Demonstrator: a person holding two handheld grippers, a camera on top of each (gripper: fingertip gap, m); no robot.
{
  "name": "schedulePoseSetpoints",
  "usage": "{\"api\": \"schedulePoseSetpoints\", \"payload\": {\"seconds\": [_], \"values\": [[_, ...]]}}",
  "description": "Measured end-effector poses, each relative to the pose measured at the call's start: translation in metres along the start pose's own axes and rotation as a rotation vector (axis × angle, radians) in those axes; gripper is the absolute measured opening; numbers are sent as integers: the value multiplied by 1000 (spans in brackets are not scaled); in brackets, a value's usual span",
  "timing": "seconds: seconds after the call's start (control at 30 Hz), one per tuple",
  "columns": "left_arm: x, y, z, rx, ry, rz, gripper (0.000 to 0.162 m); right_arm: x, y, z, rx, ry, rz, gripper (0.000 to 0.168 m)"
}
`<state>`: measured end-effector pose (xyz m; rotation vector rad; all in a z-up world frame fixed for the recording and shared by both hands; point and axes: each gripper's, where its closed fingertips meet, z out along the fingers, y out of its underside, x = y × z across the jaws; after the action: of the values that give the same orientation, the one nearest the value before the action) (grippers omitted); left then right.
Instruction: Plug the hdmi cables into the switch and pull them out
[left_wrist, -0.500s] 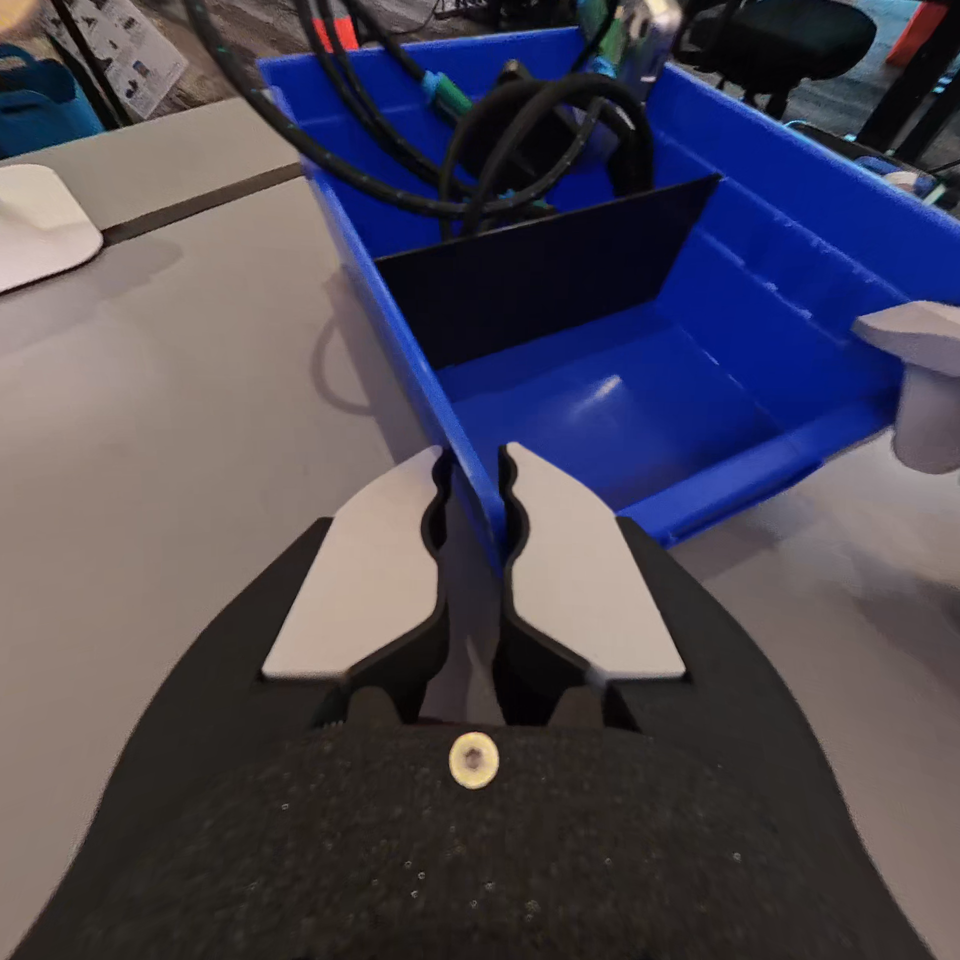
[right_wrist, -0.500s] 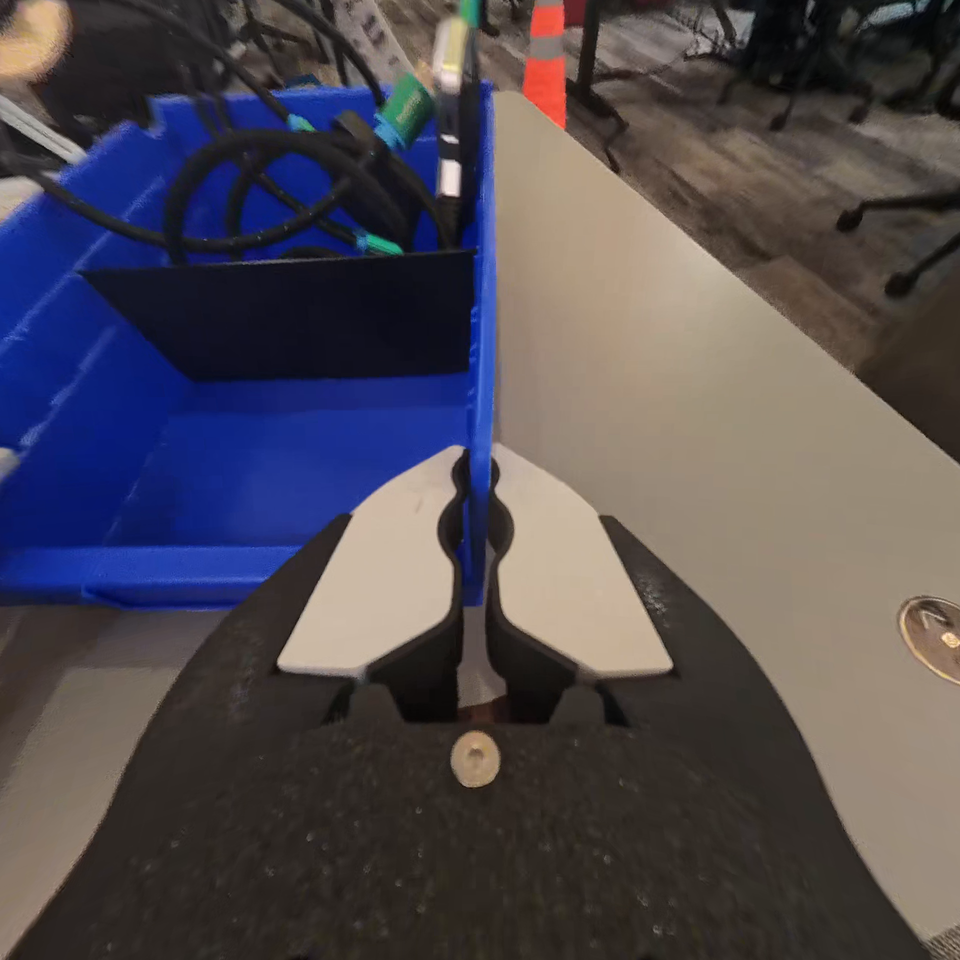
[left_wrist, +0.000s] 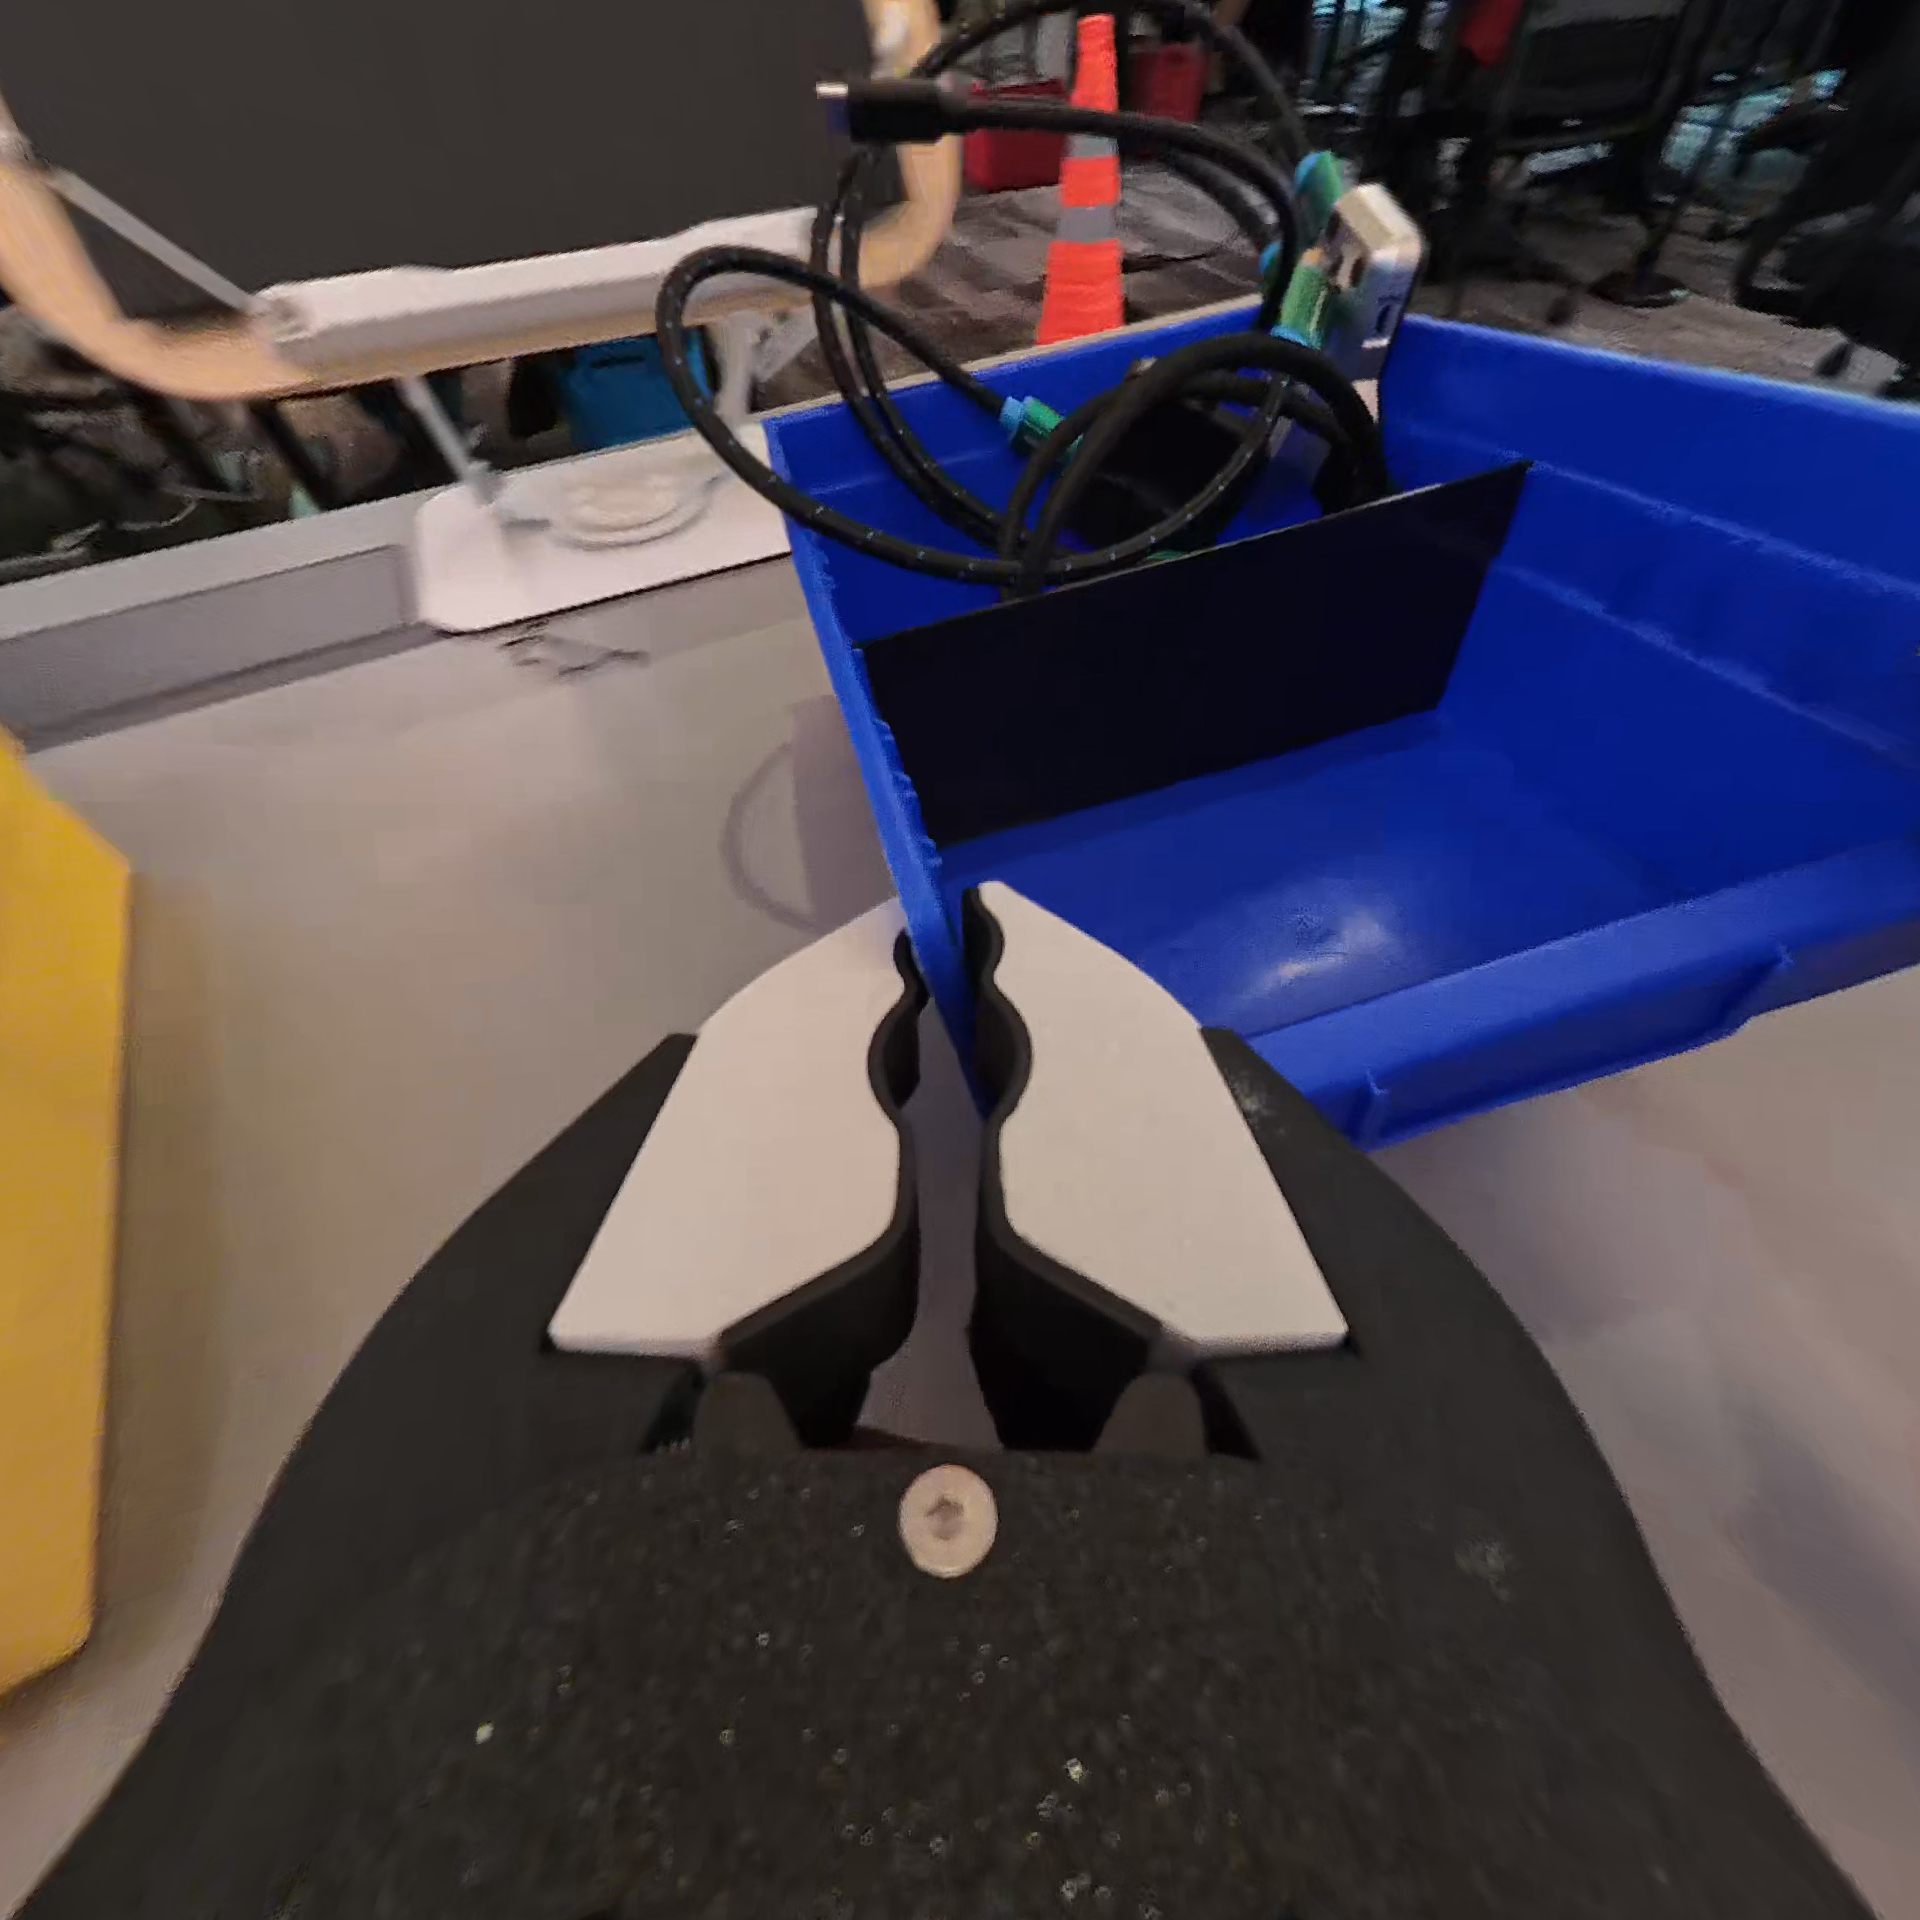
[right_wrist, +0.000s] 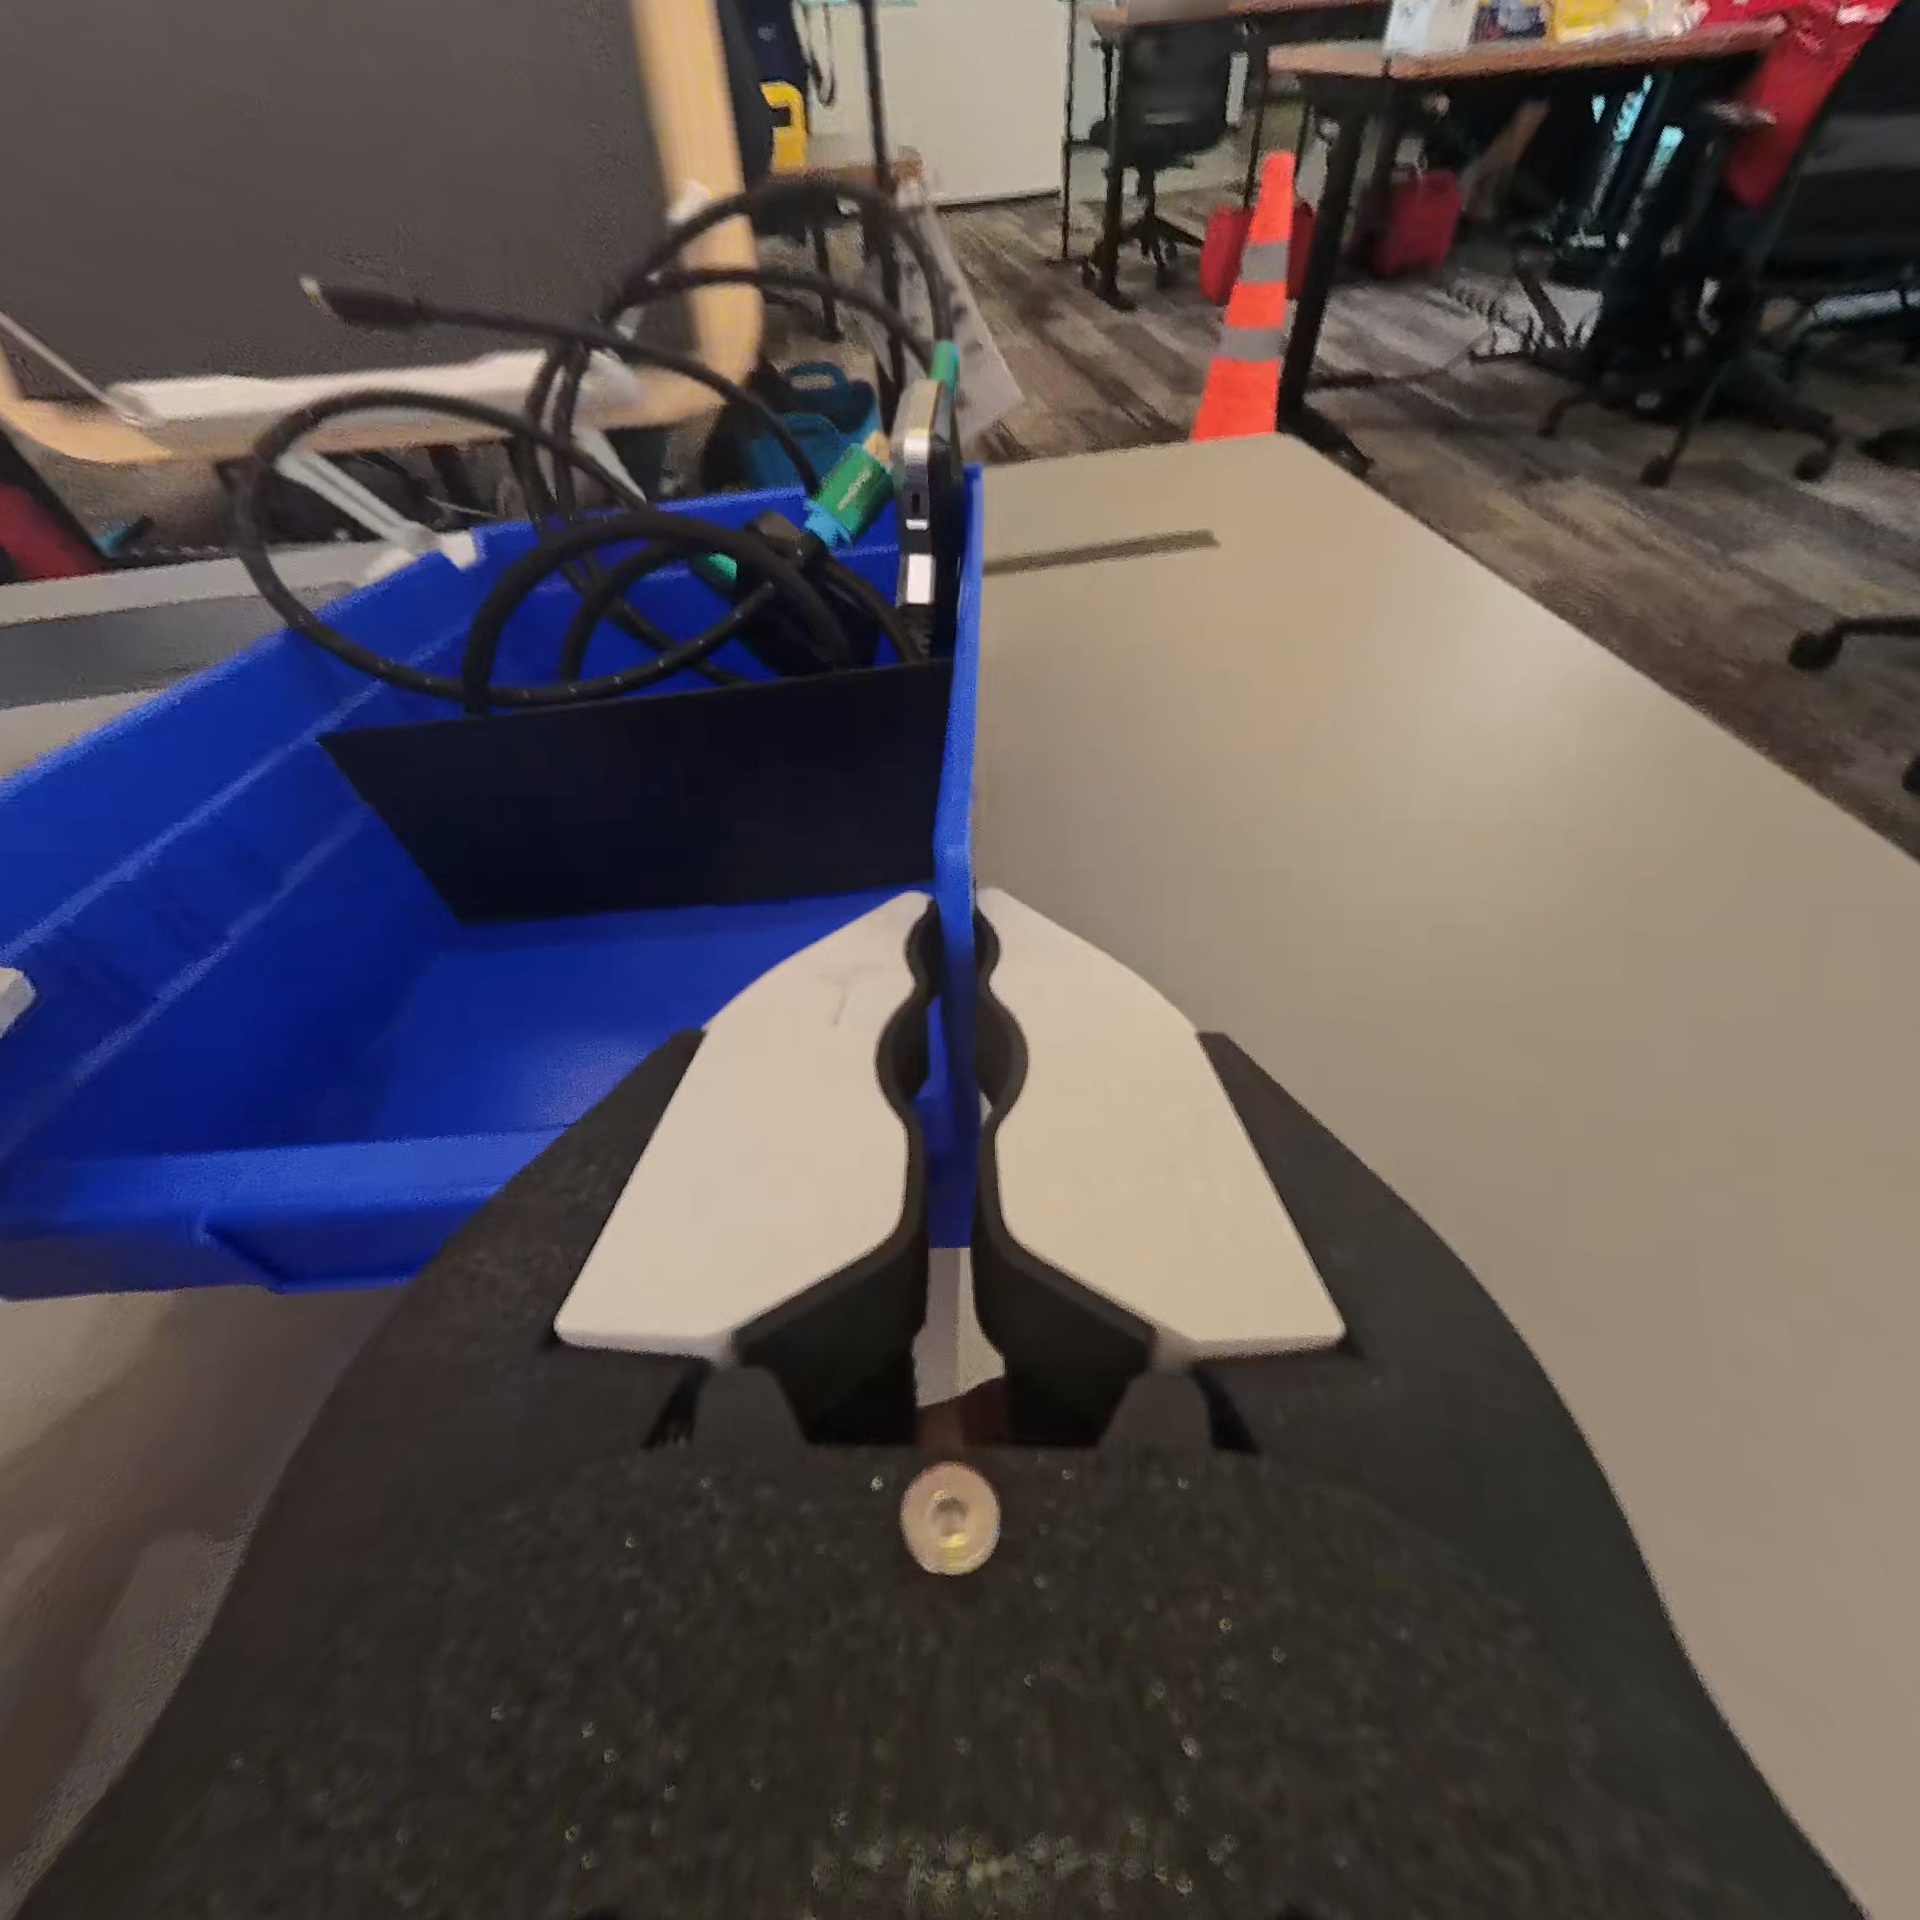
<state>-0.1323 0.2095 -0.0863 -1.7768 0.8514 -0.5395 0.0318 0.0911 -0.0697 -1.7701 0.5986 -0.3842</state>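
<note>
A blue bin (left_wrist: 1662, 914) stands on a grey table, split by a black divider (left_wrist: 1174, 686). The far compartment holds coiled black hdmi cables (left_wrist: 831, 447) and a silver switch (left_wrist: 1371, 270) leaning on the far corner, with a green plug (left_wrist: 1304, 301) at it. One cable end (left_wrist: 883, 109) sticks up free. My left gripper (left_wrist: 940, 914) is shut on the bin's left wall. My right gripper (right_wrist: 954, 909) is shut on the bin's (right_wrist: 208, 831) right wall. The cables (right_wrist: 582, 613) and switch (right_wrist: 925, 457) also show in the right wrist view. The near compartment is empty.
A yellow object (left_wrist: 52, 1195) stands at the left. A white lamp base (left_wrist: 582, 561) sits behind the bin. The grey table (right_wrist: 1351, 831) stretches to the right. An orange cone (right_wrist: 1252, 312), desks and chairs are on the floor beyond. There is about 20 centimetres between the tips of the two grippers. The yellow object (left_wrist: 52, 1195) is about 25 centimetres from my left fingertips.
Both grippers still clamp the bin walls and have moved with the bin. Both views now tilt up and show more of the room. The yellow object has come into view at the left.
</note>
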Motion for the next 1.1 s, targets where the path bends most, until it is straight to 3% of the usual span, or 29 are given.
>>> {"api": "schedulePoseSetpoints", "payload": {"seconds": [0.2, 0.4, 0.5, 0.57, 0.63, 0.73, 0.8, 0.87, 0.93, 1.0, 1.1], "values": [[-76, 15, -37, 5, -175, -62, 4, -85, -3, 7, 44, -127, -17, 2], [-126, 36, -58, -1, -313, -54, 4, -144, 21, 22, 26, -239, -85, 3], [-142, 56, -62, -46, -354, -135, 4, -165, 39, 25, -38, -306, -97, 3], [-143, 69, -60, -95, -302, -218, 27, -180, 59, 28, -130, -378, -117, 4], [-141, 65, -67, -69, -264, -276, 33, -185, 59, 26, -122, -423, -168, 5], [-132, 52, -88, -7, -181, -330, 55, -189, 62, 16, -132, -506, -245, 14], [-140, 39, -115, 59, -188, -323, 56, -191, 65, 1, -109, -619, -307, 33], [-168, 35, -147, 97, -270, -297, 57, -182, 65, -7, -74, -649, -341, 33], [-212, 48, -178, 93, -377, -265, 56, -174, 63, -12, -48, -671, -328, 33], [-262, 82, -203, 14, -453, -248, 55, -167, 61, -19, -35, -710, -310, 35], [-314, 131, -215, -140, -411, -346, 51, -158, 58, -29, 31, -744, -311, 43]]}}
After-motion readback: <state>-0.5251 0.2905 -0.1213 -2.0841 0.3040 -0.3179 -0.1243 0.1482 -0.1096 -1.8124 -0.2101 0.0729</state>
